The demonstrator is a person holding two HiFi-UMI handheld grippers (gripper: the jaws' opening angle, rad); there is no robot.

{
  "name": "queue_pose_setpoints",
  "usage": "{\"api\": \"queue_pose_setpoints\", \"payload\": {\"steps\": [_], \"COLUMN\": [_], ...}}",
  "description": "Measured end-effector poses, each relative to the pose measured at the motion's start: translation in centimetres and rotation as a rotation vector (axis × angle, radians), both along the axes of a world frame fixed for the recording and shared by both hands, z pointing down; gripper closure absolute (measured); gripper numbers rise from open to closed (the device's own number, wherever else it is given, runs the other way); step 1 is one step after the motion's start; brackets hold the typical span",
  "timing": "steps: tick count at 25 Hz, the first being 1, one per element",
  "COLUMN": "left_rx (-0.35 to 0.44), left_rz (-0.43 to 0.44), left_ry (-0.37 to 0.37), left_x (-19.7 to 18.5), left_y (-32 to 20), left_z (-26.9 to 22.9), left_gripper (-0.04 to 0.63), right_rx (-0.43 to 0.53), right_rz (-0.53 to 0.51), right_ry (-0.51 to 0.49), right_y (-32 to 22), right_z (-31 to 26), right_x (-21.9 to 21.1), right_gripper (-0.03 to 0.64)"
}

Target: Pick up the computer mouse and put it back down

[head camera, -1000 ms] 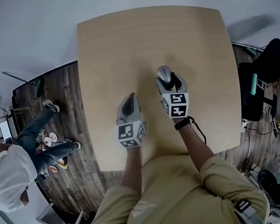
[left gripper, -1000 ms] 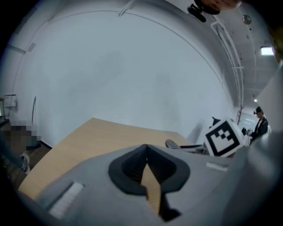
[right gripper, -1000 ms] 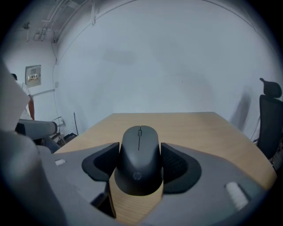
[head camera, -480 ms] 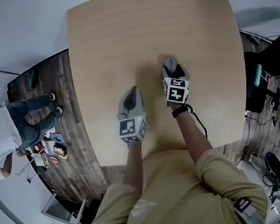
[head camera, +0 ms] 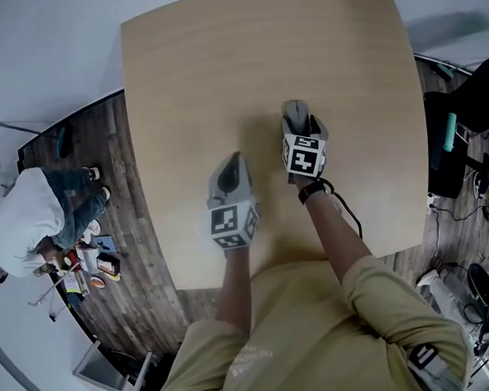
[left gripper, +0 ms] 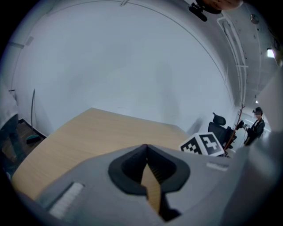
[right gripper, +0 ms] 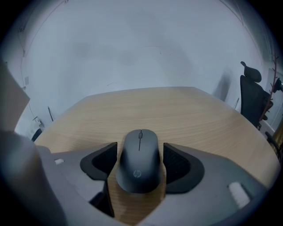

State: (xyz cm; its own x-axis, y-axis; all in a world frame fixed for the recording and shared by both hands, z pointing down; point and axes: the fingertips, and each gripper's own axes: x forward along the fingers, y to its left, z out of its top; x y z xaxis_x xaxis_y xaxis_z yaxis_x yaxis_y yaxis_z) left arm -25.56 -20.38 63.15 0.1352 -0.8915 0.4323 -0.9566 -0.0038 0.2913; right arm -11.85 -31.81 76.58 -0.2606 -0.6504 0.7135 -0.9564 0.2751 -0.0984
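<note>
While the jaws of the right gripper [right gripper: 140, 145] are opening, the dark grey, smooth plastic computer mouse [right gripper: 140, 161] sits between its two black ribbed pads [right gripper: 176, 162], low in the middle of the right gripper view. The mouse lies flat on the pale wooden table with rounded corners [head camera: 221, 76], its scroll wheel pointing away from the camera. A thin slit shows between the mouse and the right-hand pad; the left-hand pad stands right against its side, and I cannot tell whether it touches. Nothing lifts the mouse off the wood.

From the head view, the mouse shows just above the right gripper's black-and-white marker cube [head camera: 304, 155], a little right of the frame's centre and well inside the table's edges.

The left gripper [left gripper: 147, 146] is clenched on nothing: its grey jaws meet at the tips, and only a narrow wedge of tabletop shows behind them, low in the centre of the left gripper view. In the head view it hovers over the table lower left of the mouse, apart from it, pointing toward the top of the frame.

A black office chair [right gripper: 253, 99] stands beyond the table at the right edge of the right gripper view. At the left edge of the head view, a person in a white top and blue jeans [head camera: 24, 233] bends over the dark wood-plank floor [head camera: 101, 150].
</note>
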Motion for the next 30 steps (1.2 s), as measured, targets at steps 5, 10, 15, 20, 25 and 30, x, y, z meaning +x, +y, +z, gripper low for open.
{"api": "queue_pose_setpoints", "payload": {"steps": [5,10,15,20,25,30], "left_rx": [0.031,0.085,0.145,0.196,0.251,0.289], "left_rz": [0.014,0.035,0.05,0.069,0.083,0.1], "left_ry": [-0.01,-0.037,-0.071,-0.097,-0.123,-0.131], "left_x": [0.9,2.4,3.8,6.0,7.6,8.8], "left_y": [1.2,2.5,4.7,7.0,8.9,10.6], "left_z": [-2.2,-5.4,-9.2,-12.3,-14.9,-16.2], "left_gripper": [0.595,0.595,0.595,0.595,0.595,0.595], "right_rx": [0.056,0.136,0.247,0.376,0.49,0.568], "right_rz": [0.012,0.022,-0.075,-0.144,-0.178,-0.196], "right_ry": [-0.057,-0.126,-0.164,-0.214,-0.236,-0.227], "right_y": [1.7,4.5,8.3,11.6,14.7,17.5], "right_z": [-3.8,-9.0,-15.1,-21.7,-26.8,-29.6], "right_x": [1.5,4.4,5.6,6.9,8.5,9.5], "right_gripper": [0.275,0.32,0.413,0.482,0.558,0.607]}}
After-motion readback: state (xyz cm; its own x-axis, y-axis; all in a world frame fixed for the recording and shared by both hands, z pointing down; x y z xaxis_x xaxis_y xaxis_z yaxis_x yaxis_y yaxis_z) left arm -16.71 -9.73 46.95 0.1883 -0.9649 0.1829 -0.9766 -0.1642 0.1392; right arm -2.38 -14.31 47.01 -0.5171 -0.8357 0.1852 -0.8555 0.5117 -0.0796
